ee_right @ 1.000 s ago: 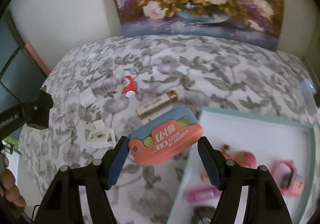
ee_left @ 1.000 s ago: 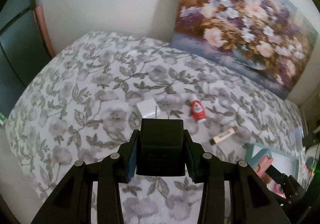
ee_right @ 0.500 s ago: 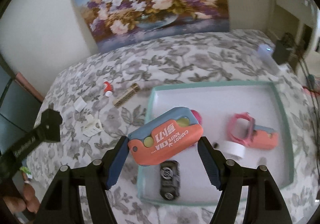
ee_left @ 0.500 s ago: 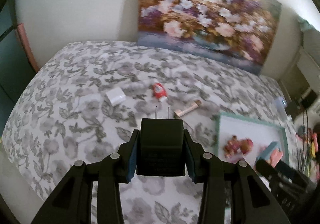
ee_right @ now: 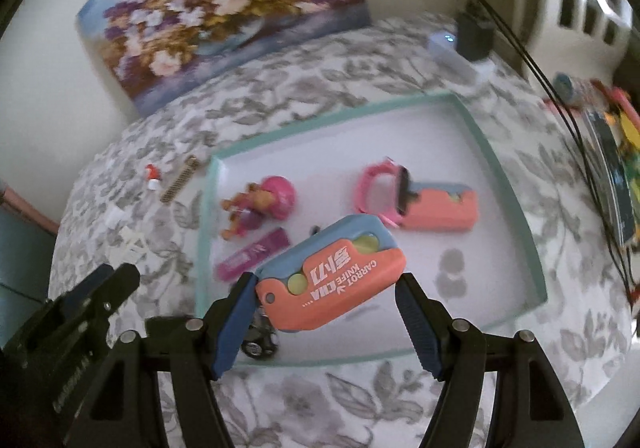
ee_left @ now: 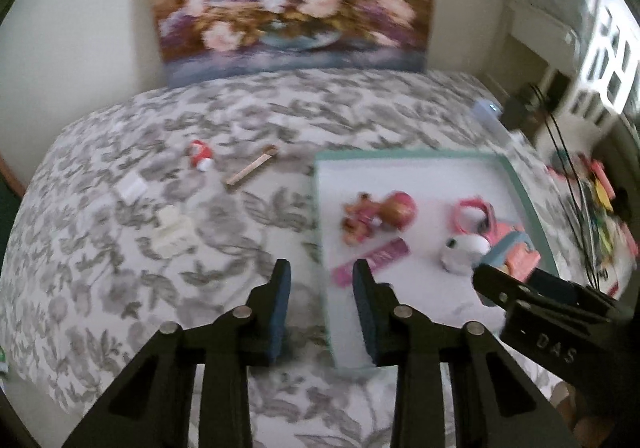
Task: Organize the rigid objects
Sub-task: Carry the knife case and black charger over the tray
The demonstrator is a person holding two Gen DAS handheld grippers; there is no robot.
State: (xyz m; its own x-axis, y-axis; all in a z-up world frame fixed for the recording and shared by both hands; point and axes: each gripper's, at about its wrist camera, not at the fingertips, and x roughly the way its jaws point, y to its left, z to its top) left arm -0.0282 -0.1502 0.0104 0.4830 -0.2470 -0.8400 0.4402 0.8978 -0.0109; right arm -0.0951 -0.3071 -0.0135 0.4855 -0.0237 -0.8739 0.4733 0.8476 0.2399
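The black plug block held half a second ago is gone from the left gripper (ee_left: 320, 300), whose jaws now stand apart and empty at the near-left rim of the teal tray (ee_left: 520, 184). The carrot knife (ee_right: 330, 280) is clamped between the right gripper (ee_right: 326, 322) jaws, above the tray's near half. It should be lowered onto bare floor, clear of the pink bar (ee_right: 252, 254), before release.

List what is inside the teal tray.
In the teal tray: doll, magenta bar, pink watch, an orange carrot knife. A toy car is mostly covered by the held carrot knife.
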